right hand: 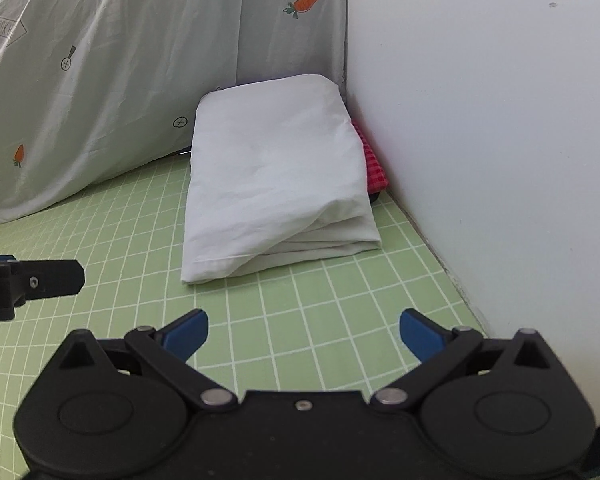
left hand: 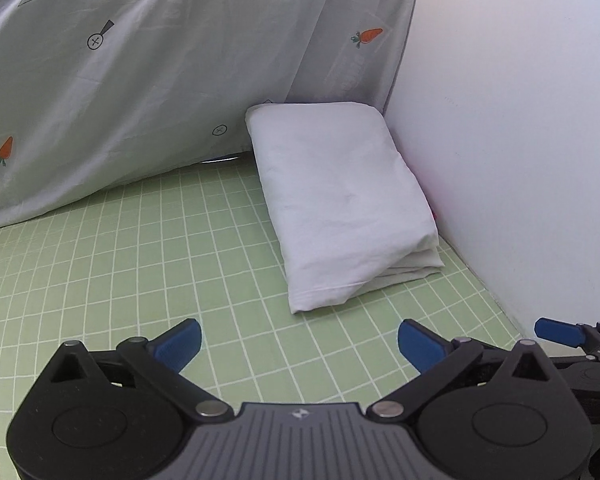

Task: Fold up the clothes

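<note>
Patterned sheet [left hand: 140, 80]: pale grey, printed with carrots and small signs, hung as a backdrop along the left and rear; hem resting on the surface. Not part of the task, by the look of it.

Left gripper [left hand: 299, 342]: jaws spread wide, blue pads well apart, nothing between them; poised above the bare surface, short of the cloth.

Folded white cloth [left hand: 340, 200]: task item. Squared stack of several layers, lying flat on the surface toward the rear right corner, near the wall, far end against the backdrop. Judged light, soft and limp; no stiffness, so apt to sag and spill open if lifted by one point. Weave looks matte, not slippery; not fragile. Near end shows the loose layered edges and a stitched hem at the near left corner. Best hold, as a judgement: both near corners at once, pinching all layers, or the closed long fold for carrying whole. Fold appears complete or nearly so.

Right gripper [right hand: 304, 332]: likewise wide, empty, facing the near end of the cloth without touching.

Red checked fabric [right hand: 374, 164]: narrow strip tucked between cloth and wall, mostly hidden.

Surface [right hand: 340, 320]: light green covering with white grid lines, flat, otherwise bare.

Wall [right hand: 480, 120]: plain white, a few small marks, meeting the surface on the right.
</note>
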Tool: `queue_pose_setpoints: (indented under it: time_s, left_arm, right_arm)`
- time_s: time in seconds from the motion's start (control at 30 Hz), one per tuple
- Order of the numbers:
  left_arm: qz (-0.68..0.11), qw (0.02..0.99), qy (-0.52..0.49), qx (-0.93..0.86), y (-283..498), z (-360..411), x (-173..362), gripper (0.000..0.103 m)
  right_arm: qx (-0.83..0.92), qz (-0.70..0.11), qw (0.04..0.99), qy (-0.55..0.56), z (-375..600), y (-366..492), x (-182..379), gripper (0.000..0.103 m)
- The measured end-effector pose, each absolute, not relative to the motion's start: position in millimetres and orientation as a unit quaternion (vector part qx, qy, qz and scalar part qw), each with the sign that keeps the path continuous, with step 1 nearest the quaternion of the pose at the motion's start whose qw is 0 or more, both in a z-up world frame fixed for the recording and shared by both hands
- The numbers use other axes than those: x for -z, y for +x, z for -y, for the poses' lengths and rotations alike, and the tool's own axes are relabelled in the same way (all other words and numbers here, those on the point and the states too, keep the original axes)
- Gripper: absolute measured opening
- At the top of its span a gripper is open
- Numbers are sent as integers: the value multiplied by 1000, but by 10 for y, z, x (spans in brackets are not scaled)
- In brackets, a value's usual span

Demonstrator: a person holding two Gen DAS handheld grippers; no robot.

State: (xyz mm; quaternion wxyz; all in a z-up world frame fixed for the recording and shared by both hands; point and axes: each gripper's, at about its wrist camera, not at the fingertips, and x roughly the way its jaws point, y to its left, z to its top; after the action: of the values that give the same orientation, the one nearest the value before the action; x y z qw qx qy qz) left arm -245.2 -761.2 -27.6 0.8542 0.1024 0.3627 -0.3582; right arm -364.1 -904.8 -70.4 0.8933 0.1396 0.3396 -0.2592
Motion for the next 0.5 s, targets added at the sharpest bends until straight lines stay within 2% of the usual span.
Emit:
queue_pose_setpoints:
  time_s: [0.5]
  left_arm:
    - [-356, 849, 104, 377, -2768, 7466, 224, 103]
  right_arm:
    - [275, -333, 891, 140, 8902, -3998, 629, 103]
